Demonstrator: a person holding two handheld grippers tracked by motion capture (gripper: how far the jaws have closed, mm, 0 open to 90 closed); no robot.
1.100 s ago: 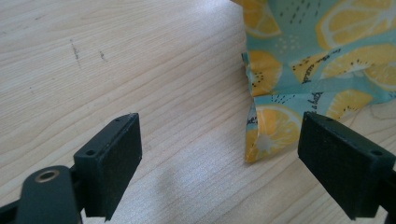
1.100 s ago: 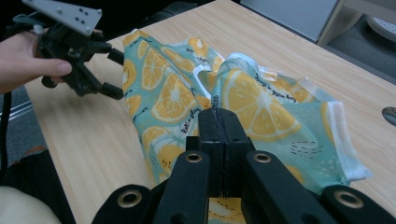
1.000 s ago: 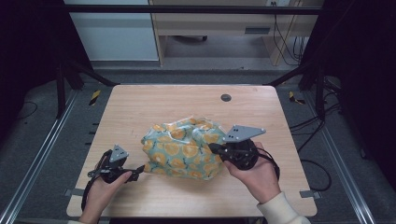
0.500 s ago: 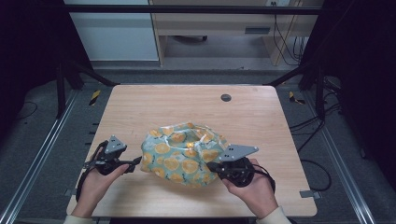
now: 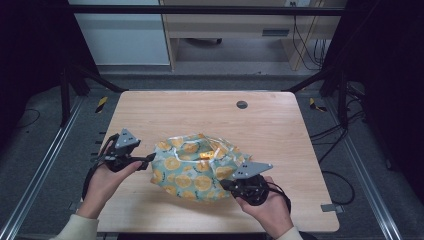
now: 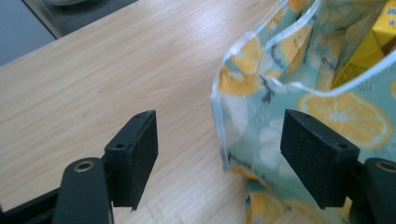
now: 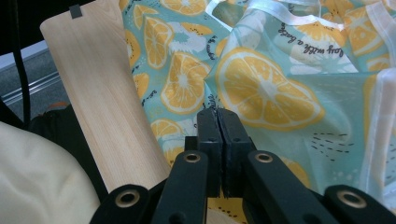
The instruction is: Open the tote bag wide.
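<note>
A glossy teal bag printed with orange slices [image 5: 197,167] lies crumpled on the near half of the wooden table [image 5: 200,112], and a yellow carton [image 6: 373,42] shows inside its mouth in the left gripper view. The right gripper [image 5: 231,186] is pinched tight on a fold of the bag's near right side, its jaws pressed together on the film. The left gripper [image 5: 149,159] sits at the bag's left edge; its jaws have just been closing but stand wide, the bag's rim between them with neither pad pressing on it
</note>
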